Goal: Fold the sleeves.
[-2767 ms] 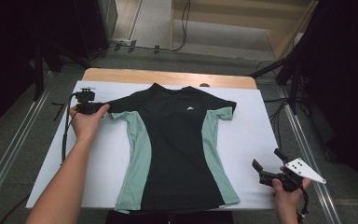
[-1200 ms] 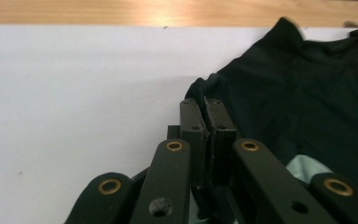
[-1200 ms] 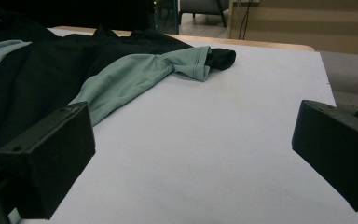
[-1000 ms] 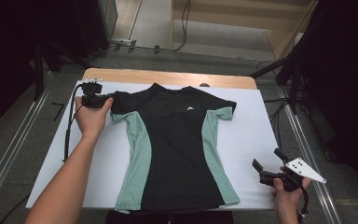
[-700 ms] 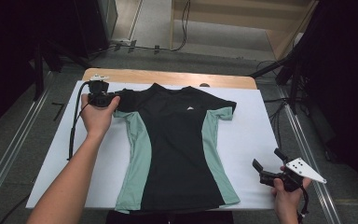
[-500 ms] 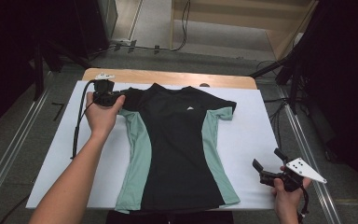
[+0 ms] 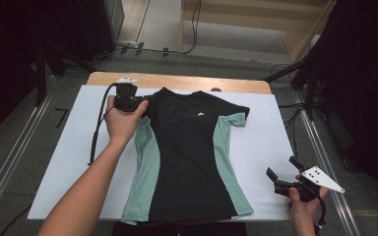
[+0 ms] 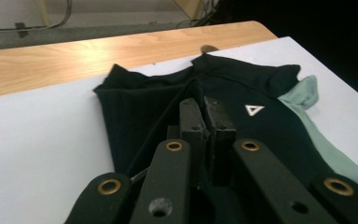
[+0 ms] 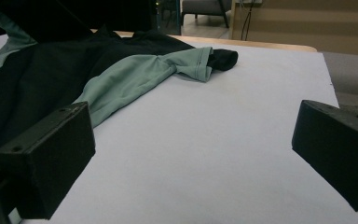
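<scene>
Around the tabletop, we see a dim workshop floor

We see the tabletop [image 7: 54,162] covered by a white sheet, with a strip of bare light wood [image 7: 187,81] along its far edge. Metal rails [image 7: 10,162] run along the grey floor on the left, and another rail [image 7: 325,162] on the right. Beyond the far edge we see black cables [image 7: 194,24] trailing over the floor toward a pale wooden platform [image 7: 256,19], and dark stand legs [image 7: 300,73] at the right.
</scene>
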### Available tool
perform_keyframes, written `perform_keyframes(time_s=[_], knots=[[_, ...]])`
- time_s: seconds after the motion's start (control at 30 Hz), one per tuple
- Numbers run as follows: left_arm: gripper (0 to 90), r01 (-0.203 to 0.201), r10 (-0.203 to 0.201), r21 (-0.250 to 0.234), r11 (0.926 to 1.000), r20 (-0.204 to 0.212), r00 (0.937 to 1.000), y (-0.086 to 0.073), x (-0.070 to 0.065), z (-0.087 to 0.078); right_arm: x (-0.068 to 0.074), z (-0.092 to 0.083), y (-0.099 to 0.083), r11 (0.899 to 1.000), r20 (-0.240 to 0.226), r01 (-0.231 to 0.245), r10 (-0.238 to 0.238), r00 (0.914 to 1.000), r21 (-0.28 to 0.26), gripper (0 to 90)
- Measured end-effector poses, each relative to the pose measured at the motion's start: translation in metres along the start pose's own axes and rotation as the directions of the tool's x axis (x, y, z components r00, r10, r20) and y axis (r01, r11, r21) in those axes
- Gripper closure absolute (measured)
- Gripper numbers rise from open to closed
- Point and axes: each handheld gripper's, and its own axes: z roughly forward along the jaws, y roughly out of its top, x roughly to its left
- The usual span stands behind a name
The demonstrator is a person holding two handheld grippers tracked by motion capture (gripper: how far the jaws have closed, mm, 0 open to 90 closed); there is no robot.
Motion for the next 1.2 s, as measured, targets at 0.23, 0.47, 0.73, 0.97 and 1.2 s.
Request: perform_keyframes(time_s=[0.23,0.47,0.73,0.97,1.2], knots=[[87.6,-0.03,0.029,0.014,0.9995,0.038,0.9989,0.003,-0.017,0.009,0.0,0.0,0.0,1.0,0.005,0.005,-0.005,1.0,0.0,0.0],[87.6,-0.048,0.046,0.035,0.9982,0.065,0.9968,0.001,-0.032,0.023,0.0,0.001,0.0,1.0,0.006,0.004,-0.004,1.0,0.001,0.0],[87.6,-0.06,0.056,0.057,0.9965,0.084,0.995,-0.001,-0.045,0.038,0.0,0.001,0.0,1.0,0.01,0.003,-0.003,0.9999,0.0,0.0],[87.5,-0.068,0.061,0.071,0.9952,0.103,0.9928,-0.005,-0.055,0.052,0.0,0.001,0.0,1.0,0.009,0.002,-0.002,1.0,-0.002,0.0],[87.5,-0.076,0.067,0.087,0.9933,0.109,0.9918,-0.009,-0.062,0.062,0.0,0.001,0.0,1.0,0.008,0.002,-0.002,1.0,-0.003,0.0]])
